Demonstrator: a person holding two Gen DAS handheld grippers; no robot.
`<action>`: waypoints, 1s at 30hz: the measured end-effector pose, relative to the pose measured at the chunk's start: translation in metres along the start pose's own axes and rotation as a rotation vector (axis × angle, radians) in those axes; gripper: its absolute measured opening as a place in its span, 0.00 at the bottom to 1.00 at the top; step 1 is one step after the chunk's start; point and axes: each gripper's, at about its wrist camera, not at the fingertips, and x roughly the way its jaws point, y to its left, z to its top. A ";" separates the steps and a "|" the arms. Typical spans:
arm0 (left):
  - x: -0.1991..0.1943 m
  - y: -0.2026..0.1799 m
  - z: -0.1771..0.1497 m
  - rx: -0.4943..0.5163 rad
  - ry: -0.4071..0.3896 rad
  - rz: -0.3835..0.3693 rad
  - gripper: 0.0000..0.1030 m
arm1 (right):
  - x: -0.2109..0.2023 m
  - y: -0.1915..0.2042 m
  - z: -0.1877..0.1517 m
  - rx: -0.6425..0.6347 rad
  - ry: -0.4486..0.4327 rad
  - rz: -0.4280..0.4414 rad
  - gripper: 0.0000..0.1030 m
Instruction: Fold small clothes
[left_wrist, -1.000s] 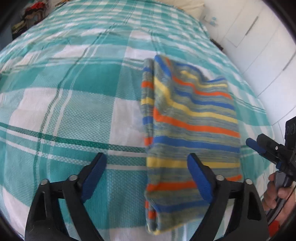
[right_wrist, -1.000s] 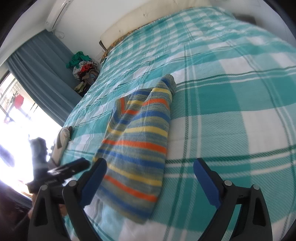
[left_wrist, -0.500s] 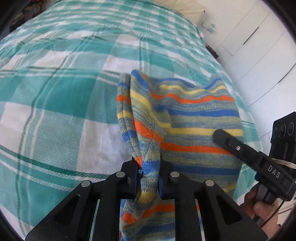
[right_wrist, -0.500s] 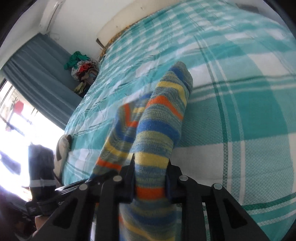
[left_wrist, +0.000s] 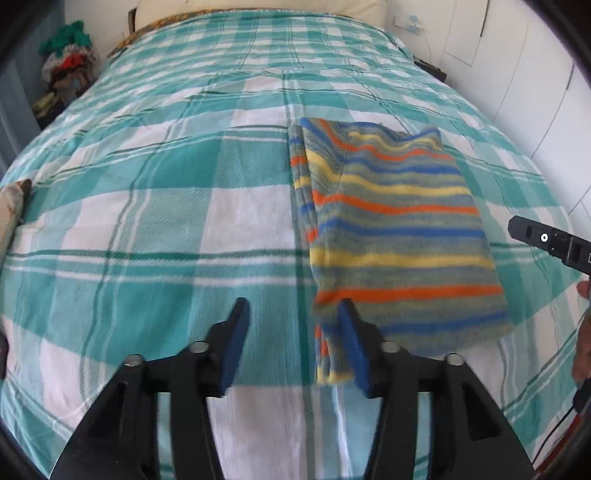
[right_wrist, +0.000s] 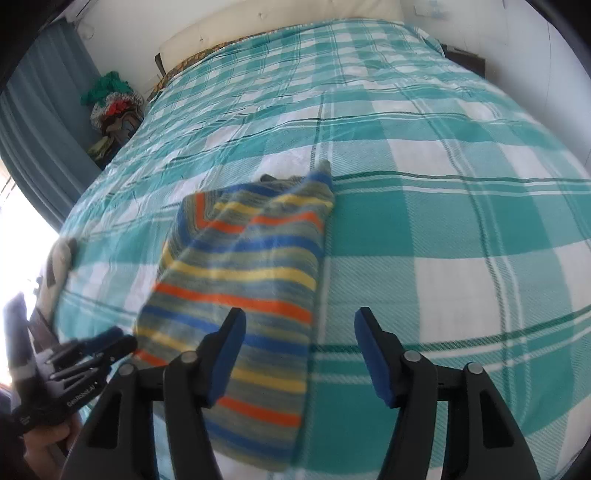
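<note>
A small striped knit garment (left_wrist: 399, 229), grey with blue, yellow and orange bands, lies folded on the bed; it also shows in the right wrist view (right_wrist: 243, 280). My left gripper (left_wrist: 291, 339) is open and empty, its right finger next to the garment's near left corner. My right gripper (right_wrist: 299, 350) is open and empty, above the garment's near right edge. Each gripper shows at the edge of the other's view: the right one (left_wrist: 546, 240), the left one (right_wrist: 88, 350).
The bed is covered with a teal and white checked spread (left_wrist: 166, 206). A pile of clothes (right_wrist: 112, 107) sits by the blue curtain (right_wrist: 40, 122) at the far left. White cupboards (left_wrist: 517, 74) line the right. A pale object (right_wrist: 59, 262) lies at the bed's left edge.
Both grippers were shut on the garment's near edge and lifting it half a second ago. Now both have opened and let go, and the garment lies flat, folded over.
</note>
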 end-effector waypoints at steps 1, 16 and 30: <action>-0.014 -0.006 -0.010 0.010 -0.031 0.035 0.90 | -0.011 0.002 -0.011 -0.033 -0.012 -0.034 0.78; -0.111 -0.048 -0.059 0.000 -0.057 0.199 0.99 | -0.123 0.058 -0.112 -0.171 -0.077 -0.094 1.00; -0.156 -0.034 -0.067 -0.126 -0.067 0.160 0.99 | -0.166 0.080 -0.123 -0.185 -0.055 -0.113 1.00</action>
